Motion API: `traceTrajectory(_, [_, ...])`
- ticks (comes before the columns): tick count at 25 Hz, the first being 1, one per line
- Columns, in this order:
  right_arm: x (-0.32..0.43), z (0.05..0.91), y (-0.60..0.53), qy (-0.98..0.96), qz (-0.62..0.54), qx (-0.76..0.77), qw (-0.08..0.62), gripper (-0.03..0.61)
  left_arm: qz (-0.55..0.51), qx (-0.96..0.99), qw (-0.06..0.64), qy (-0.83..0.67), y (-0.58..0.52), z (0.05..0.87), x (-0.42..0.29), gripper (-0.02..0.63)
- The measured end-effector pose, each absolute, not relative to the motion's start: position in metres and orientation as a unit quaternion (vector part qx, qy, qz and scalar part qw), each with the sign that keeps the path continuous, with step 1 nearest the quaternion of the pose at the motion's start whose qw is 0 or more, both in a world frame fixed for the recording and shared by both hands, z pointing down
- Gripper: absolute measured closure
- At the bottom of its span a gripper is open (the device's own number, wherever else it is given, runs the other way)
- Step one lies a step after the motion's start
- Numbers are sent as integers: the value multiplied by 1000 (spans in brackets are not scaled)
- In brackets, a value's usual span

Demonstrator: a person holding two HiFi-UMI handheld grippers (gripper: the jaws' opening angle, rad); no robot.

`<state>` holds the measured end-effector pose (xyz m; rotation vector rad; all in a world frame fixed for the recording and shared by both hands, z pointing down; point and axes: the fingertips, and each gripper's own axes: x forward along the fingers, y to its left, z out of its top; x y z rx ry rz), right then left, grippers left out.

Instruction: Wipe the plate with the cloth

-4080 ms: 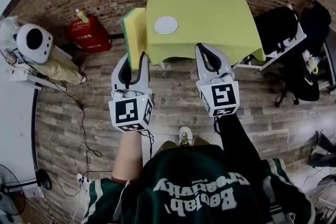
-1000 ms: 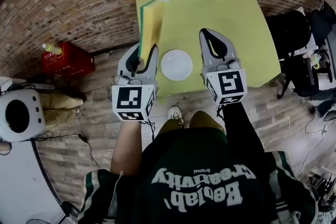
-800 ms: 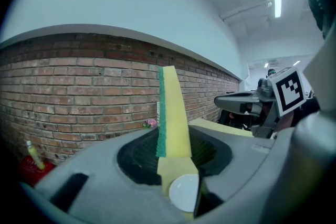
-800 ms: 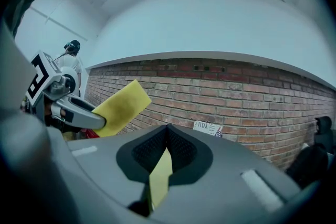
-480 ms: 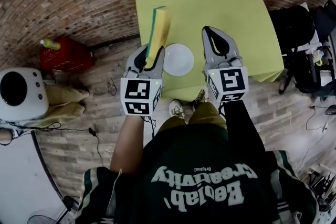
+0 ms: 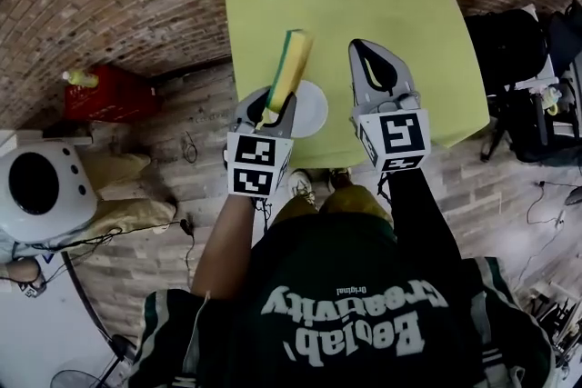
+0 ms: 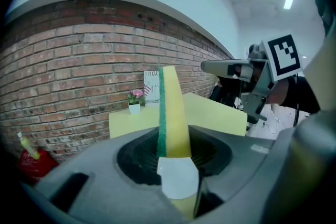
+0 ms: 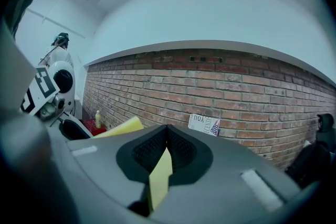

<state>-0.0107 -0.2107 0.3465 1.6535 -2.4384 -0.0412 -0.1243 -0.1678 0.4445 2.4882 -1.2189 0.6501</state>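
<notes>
Gripping the cloth [image 6: 291,64] upright in the left tongs [image 6: 269,101], by the plate [image 6: 314,112] near the front edge of the counter [image 6: 409,4]; right tongs [image 6: 371,50] closed on nothing (tips meeting); perhaps risking a shove of the unsteadied plate off that edge if wiped hard.

Dark green jersey [image 6: 341,309] with white lettering, white-striped sleeve edges, black right sleeve [image 6: 411,215], pale shoe [image 6: 300,187], grey left gripper [image 6: 273,95] and right gripper [image 6: 369,45], each with a black-and-white marker cube [image 6: 255,164].
</notes>
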Motion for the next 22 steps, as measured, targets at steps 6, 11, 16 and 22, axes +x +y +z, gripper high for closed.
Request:
traceTrajectory(6, [-2,356,-221,-824,-4,556,107,566,281,853,175,-404,-168,489,-109,476])
traceTrajectory(11, [4,360,-225,-823,-4,556,118,566,324,839,202,-387,-161,534,-106,476])
traceTrajectory(16, [9,363,-225,-821,-7,555,131,566,351,833,229,-362,-150,567,-98,476])
traceTrajectory(22, [5,364,-225,-825,-15,548,139,566,410,812,257,-326,-129,602,-85,476])
